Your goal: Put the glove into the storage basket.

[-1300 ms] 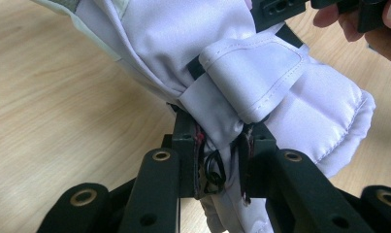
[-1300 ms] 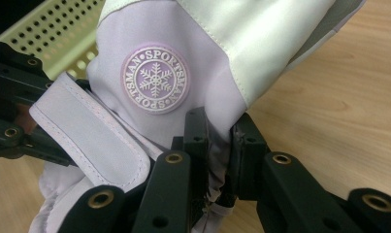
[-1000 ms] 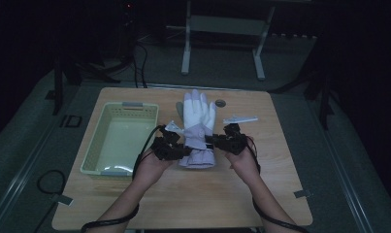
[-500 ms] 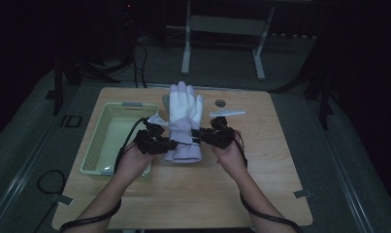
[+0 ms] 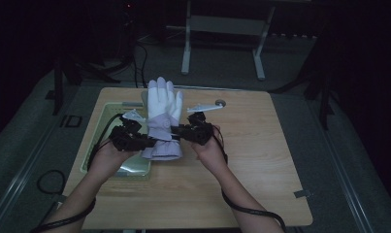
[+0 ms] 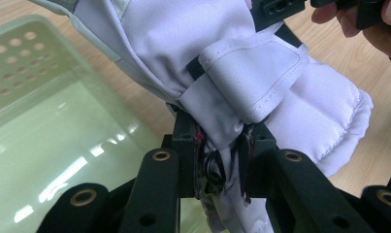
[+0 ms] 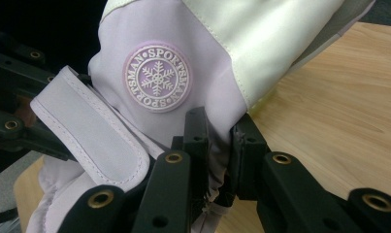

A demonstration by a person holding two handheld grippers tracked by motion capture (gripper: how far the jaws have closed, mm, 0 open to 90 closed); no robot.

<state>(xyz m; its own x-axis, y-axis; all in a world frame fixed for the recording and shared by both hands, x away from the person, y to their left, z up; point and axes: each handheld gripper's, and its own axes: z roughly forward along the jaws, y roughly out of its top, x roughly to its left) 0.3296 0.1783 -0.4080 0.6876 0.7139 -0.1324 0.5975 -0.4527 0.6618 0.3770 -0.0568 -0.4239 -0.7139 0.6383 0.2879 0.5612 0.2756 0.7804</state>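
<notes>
Your forearms enter from table's near edge. Your left gripper (image 5: 143,141) clamped on wrist edge of white ski glove (image 5: 162,116), fabric bunched between jaws in left gripper view. Your right gripper (image 5: 179,132) clamped on opposite wrist edge, beside round snowflake badge (image 7: 156,77). Glove held up between both hands, padded cuff toward you, glove's fingers pointing away. Wrist strap (image 6: 253,73) wraps across wrist. Pale green basket (image 5: 95,145) below your left hand, glove partly over its right rim. Wooden table (image 5: 280,160) beneath. Beyond glove, small round object (image 5: 220,103) near far edge.
</notes>
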